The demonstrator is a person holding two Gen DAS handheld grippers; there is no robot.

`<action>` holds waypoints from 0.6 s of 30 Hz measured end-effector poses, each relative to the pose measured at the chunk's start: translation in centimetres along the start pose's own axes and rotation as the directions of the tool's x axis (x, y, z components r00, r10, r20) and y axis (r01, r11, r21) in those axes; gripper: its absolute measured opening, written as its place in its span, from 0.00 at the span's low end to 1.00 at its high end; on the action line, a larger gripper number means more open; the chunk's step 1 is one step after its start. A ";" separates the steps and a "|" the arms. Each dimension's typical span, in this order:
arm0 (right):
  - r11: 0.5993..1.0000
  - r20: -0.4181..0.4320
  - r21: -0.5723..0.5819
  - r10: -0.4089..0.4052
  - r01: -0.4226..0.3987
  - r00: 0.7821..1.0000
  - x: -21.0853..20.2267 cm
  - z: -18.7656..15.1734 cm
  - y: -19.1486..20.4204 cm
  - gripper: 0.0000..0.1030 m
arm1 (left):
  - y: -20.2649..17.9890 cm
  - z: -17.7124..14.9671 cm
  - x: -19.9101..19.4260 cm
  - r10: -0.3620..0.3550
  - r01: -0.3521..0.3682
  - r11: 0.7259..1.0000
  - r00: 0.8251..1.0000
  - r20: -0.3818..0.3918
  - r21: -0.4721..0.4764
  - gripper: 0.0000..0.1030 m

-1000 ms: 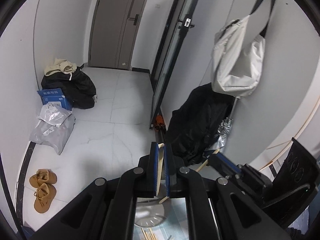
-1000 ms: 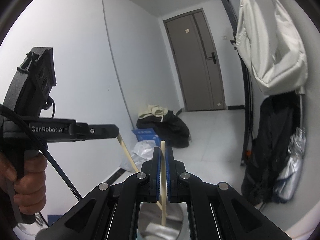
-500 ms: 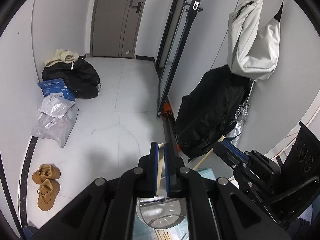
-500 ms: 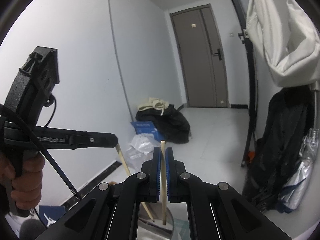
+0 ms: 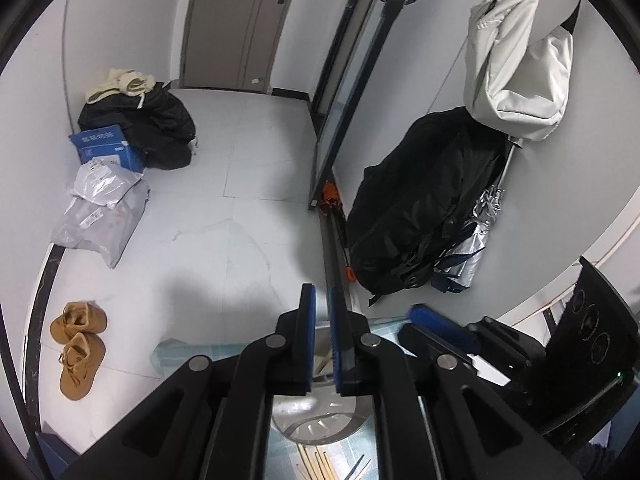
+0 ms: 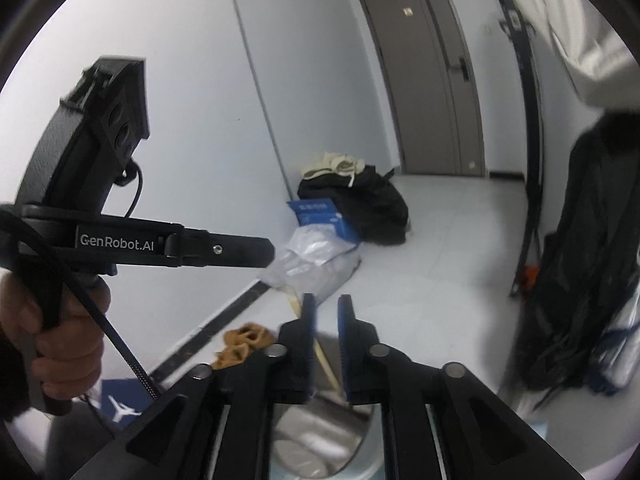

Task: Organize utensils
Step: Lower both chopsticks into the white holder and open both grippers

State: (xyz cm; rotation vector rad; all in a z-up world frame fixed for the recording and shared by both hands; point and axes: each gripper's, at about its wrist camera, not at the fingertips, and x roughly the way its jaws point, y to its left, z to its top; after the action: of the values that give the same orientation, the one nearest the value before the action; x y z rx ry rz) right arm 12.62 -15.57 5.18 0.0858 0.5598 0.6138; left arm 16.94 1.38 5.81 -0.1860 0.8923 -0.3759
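Note:
My left gripper (image 5: pixel 322 300) is open with a narrow gap and holds nothing. Below it stands a round metal utensil holder (image 5: pixel 320 420) with a wooden chopstick (image 5: pixel 325 360) leaning inside. Several loose chopsticks (image 5: pixel 320 466) lie on the light blue table mat in front of the holder. My right gripper (image 6: pixel 326 312) is open and empty above the same holder (image 6: pixel 304 448). A chopstick (image 6: pixel 320 354) leans in it, just behind the left finger. The left gripper (image 6: pixel 224 250) shows from the side in the right wrist view; the right gripper's blue finger (image 5: pixel 440 326) shows in the left wrist view.
A white floor lies beyond the table edge, with brown shoes (image 5: pixel 78 346), grey parcels (image 5: pixel 100 212), a blue box (image 5: pixel 106 148) and a black bag (image 5: pixel 148 128). A black backpack (image 5: pixel 420 216) and white bag (image 5: pixel 520 64) hang on the right wall.
Both grippers have opened and let go of their chopsticks, which now stand in the metal holder. Both views have tilted further down toward the table.

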 end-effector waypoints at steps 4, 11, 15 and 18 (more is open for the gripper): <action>0.998 0.014 0.058 -0.021 0.020 1.000 -2.1 -0.8 -0.7 0.29 | 0.2 -1.1 -1.2 0.062 -0.061 0.998 0.998 0.023 -0.014 0.34; 0.988 0.040 0.121 -0.099 0.093 0.994 -6.7 -3.3 -0.9 0.46 | 0.2 -4.0 -4.5 0.119 -0.115 0.992 0.989 0.089 -0.046 0.55; 0.978 0.040 0.168 -0.132 0.124 0.990 -8.4 -4.9 -0.4 0.59 | -0.7 -6.3 -5.8 0.132 -0.124 0.991 0.980 0.148 -0.057 0.76; 0.971 0.048 0.195 -0.150 0.138 0.988 -9.6 -6.2 -0.1 0.69 | -1.2 -7.8 -6.4 0.144 -0.134 0.989 0.973 0.180 -0.068 0.88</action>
State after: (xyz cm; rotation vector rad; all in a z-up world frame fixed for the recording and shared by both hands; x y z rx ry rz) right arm 2.95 -21.64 4.45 0.2424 0.5580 0.4136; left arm 6.92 2.80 5.96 -0.2045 0.7282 -0.2002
